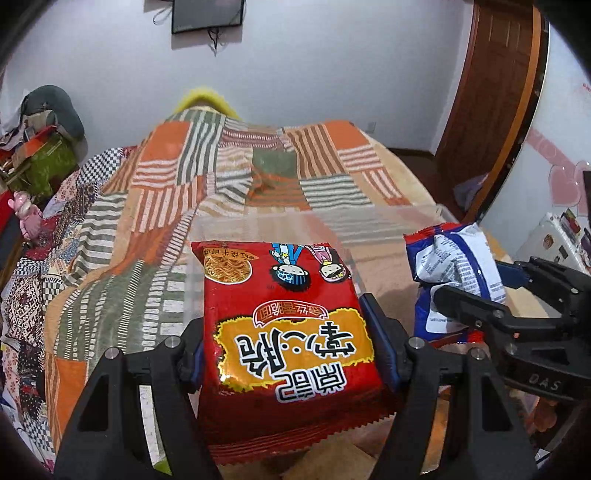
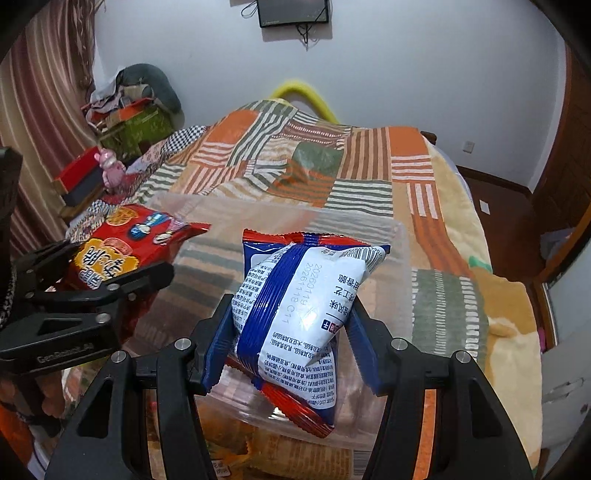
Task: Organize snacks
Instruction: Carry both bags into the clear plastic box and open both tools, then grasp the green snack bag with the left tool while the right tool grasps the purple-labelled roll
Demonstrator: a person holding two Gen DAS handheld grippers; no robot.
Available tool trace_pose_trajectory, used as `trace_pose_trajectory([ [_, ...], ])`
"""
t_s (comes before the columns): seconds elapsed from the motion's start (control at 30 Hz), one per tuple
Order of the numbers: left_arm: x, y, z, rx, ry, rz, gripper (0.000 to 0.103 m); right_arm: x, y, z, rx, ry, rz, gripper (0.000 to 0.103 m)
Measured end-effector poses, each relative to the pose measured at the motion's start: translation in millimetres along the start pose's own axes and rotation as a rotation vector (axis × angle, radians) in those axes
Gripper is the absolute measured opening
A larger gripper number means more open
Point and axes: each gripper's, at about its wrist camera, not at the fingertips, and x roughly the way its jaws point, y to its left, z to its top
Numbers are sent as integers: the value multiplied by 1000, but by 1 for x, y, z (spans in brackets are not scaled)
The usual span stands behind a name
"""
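Note:
My left gripper (image 1: 293,343) is shut on a red noodle snack packet (image 1: 288,332) with yellow lettering, held above a clear plastic bin (image 1: 258,225). It also shows at the left of the right wrist view (image 2: 122,247). My right gripper (image 2: 291,350) is shut on a blue and white snack packet (image 2: 299,314), held over the same clear bin (image 2: 404,266). That packet (image 1: 454,273) and the right gripper (image 1: 491,317) appear at the right of the left wrist view. More snack packets (image 2: 258,450) lie below the bin's near wall.
A bed with a patchwork striped blanket (image 1: 221,177) fills the scene. Boxes and clutter (image 2: 129,125) sit at the far left by a striped curtain. A wooden door (image 1: 491,92) is at the right. A wall screen (image 2: 293,13) hangs above.

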Motion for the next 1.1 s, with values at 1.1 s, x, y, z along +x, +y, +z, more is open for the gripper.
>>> trace_pose_trajectory([
  [1.1, -145, 24, -68, 10, -118, 87, 88, -114, -13, -50, -44, -155, -56, 68],
])
